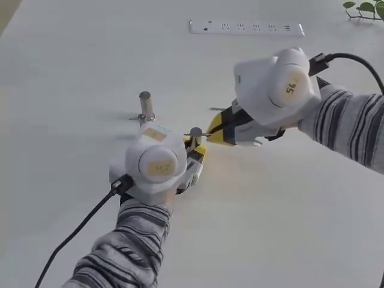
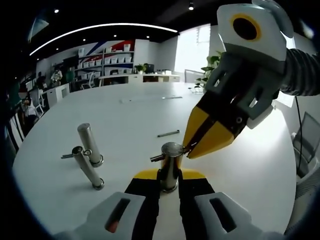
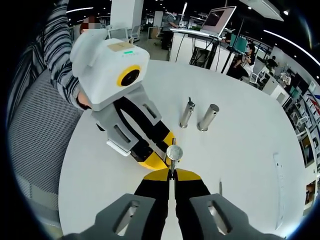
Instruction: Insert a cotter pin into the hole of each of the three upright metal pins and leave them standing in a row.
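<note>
I had the left hand-held gripper [image 2: 169, 177] clamped on a metal pin [image 2: 169, 162], the right hand-held gripper [image 3: 172, 175] pinching a cotter pin [image 2: 156, 158] through it.

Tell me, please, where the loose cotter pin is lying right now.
In the left gripper view the loose cotter pin lies flat on the table, just beyond the metal pin that the left gripper holds, near the right gripper.

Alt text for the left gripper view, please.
The left hand-held gripper clamps an upright metal pin while the right hand-held gripper holds a cotter pin in its top hole. Two more pins stand at left; a spare cotter pin lies beyond.
</note>
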Motion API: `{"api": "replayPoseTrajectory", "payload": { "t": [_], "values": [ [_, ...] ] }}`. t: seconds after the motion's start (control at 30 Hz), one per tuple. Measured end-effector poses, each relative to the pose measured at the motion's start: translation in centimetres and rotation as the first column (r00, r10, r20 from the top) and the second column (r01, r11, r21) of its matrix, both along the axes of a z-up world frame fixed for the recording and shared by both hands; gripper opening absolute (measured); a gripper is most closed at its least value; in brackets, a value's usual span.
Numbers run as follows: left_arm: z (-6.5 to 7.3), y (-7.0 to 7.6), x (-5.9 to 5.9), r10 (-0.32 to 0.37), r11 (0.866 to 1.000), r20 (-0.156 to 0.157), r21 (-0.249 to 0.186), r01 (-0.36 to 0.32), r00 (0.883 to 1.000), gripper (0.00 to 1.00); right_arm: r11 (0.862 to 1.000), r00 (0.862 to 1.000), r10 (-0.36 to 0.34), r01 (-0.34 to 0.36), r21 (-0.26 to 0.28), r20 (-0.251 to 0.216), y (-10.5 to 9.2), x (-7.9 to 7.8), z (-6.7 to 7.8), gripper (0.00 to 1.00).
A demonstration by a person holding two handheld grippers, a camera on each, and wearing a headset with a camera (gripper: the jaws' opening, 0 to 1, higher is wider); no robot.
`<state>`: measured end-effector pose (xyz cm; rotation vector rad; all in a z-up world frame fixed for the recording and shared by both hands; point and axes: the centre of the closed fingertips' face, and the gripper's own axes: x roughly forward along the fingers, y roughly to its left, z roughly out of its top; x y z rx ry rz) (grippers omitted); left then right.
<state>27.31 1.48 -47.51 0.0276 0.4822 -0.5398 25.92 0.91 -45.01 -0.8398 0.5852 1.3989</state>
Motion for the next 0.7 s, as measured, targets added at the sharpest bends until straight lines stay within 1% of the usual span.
{"api": "replayPoseTrajectory", "payload": {
  "t": [0.13, 0.17, 0.2, 0.23, 0.27, 0.37, 0.43, 0.7],
  "values": [
    [0.0, 0.0, 0.0, -0.003, 1.0, 0.001, 0.002, 0.003, 1.0, 0.1, 1.0, 1.0, -0.019, 0.02, 0.01, -0.01, 0.1, 0.2, 0.0, 0.0],
    [0.0, 0.0, 0.0, -0.004, 1.0, 0.001, 0.003, 0.004, 1.0, 0.1, 0.999, 1.0, -0.026, 0.027, 0.021, -0.009, 0.3, 0.2, 0.1, 0.0],
    [0.0, 0.0, 0.0, -0.004, 1.0, 0.0, 0.002, 0.004, 1.0, 0.1, 0.999, 1.0, -0.026, 0.026, 0.023, -0.013, 0.3, 0.2, 0.1, 0.0],
    [0.0, 0.0, 0.1, -0.002, 1.0, -0.001, 0.002, 0.002, 1.0, 0.1, 0.998, 0.999, -0.044, 0.045, 0.034, -0.026, 0.5, 0.1, 0.2, 0.0],
    [0.0, 0.0, 0.1, -0.001, 1.0, -0.001, 0.002, 0.001, 1.0, 0.1, 0.998, 0.999, -0.047, 0.048, 0.037, -0.027, 0.5, 0.2, 0.3, 0.0],
    [0.0, 0.0, 0.0, 0.001, 1.0, -0.001, 0.002, -0.001, 1.0, 0.1, 0.998, 0.998, -0.053, 0.054, 0.034, -0.032, 0.3, 0.1, 0.4, 0.04],
    [0.0, 0.0, 0.0, 0.001, 1.0, -0.001, 0.002, -0.001, 1.0, 0.1, 0.997, 0.997, -0.063, 0.065, 0.041, -0.048, 0.1, 0.0, 0.6, 0.05],
    [-0.1, 0.0, 0.0, 0.005, 1.0, -0.001, 0.0, -0.005, 1.0, 0.1, 0.996, 0.995, -0.083, 0.085, 0.035, -0.046, -0.6, 0.0, 0.8, 0.0]
  ]
}}
